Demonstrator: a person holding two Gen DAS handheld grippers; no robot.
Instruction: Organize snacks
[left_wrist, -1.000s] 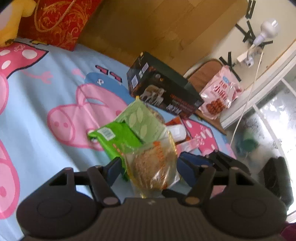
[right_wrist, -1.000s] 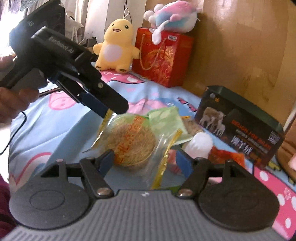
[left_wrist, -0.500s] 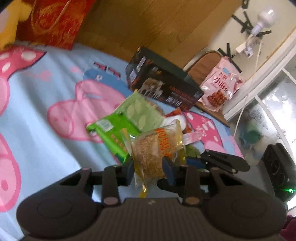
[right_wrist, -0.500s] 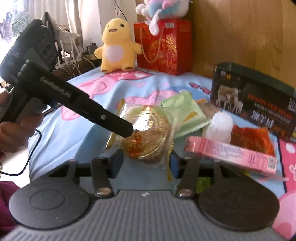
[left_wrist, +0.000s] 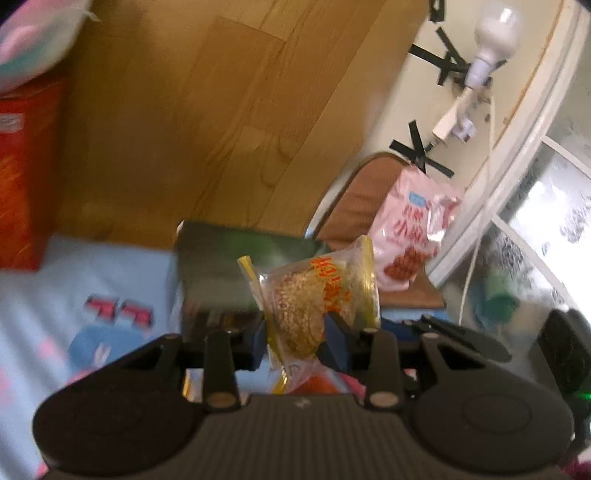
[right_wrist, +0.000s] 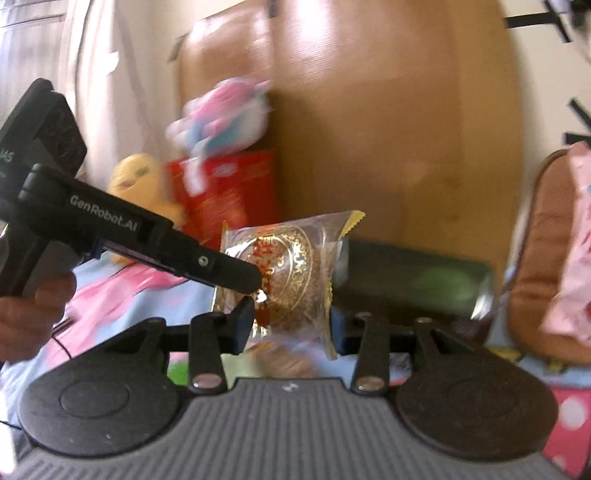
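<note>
Both grippers clamp one clear plastic packet of round brown cake (left_wrist: 317, 299), held in the air in front of the dark green box (left_wrist: 236, 266). Left gripper (left_wrist: 295, 341) jaws squeeze it; right gripper (right_wrist: 291, 325) jaws, just closing, press its sides.

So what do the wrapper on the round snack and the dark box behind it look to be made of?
Snack wrapper: thin clear plastic film, glossy. The brown cake shows through, it crinkles and glints, and it has gold print and a serrated yellow edge.
Dark box: probably coated cardboard, judging by its flat panels, straight edges and faint green sheen; motion blur leaves this open.
</note>
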